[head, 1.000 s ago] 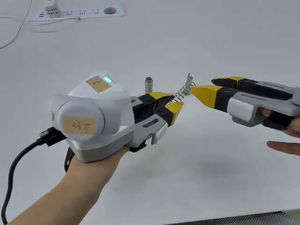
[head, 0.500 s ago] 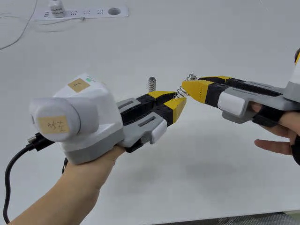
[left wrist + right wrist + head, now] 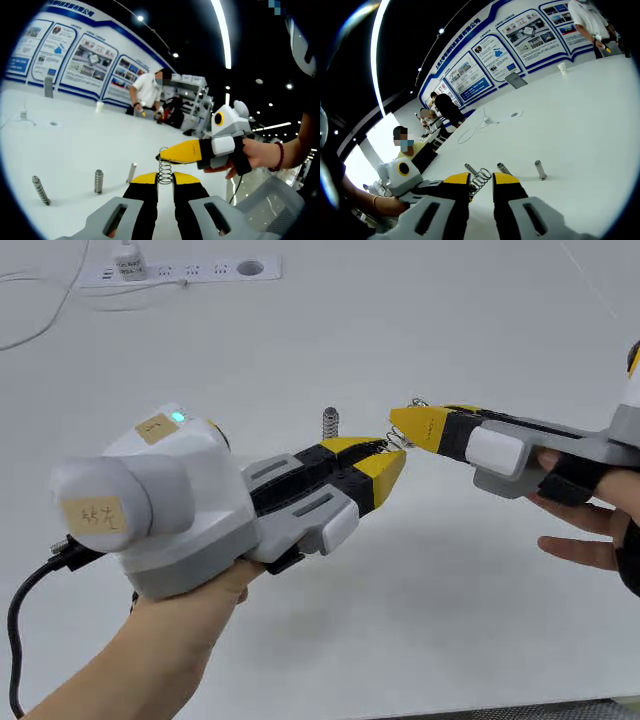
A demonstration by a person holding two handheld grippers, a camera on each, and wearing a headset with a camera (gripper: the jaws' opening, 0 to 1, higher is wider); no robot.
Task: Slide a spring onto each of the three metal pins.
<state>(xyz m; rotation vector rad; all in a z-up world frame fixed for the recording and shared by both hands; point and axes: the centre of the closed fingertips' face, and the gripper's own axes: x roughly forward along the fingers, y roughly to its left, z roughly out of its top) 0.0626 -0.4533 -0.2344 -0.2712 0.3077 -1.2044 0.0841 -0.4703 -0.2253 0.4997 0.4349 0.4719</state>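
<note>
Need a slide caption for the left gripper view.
Left gripper grips a spring, right gripper pinching its top; one bare pin awaits behind.

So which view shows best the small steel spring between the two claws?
The left gripper view: the small coiled steel spring stands upright and close, with its coils clear. The right gripper view shows it slanted and smaller; the head view, a few coils.

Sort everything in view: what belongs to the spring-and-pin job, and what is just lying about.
Job in hand:
spring, pinched by the fingers of the left gripper and the right gripper
bare pin
two pins already carrying springs

Lying about:
power strip with a plug in it
wall posters
</note>
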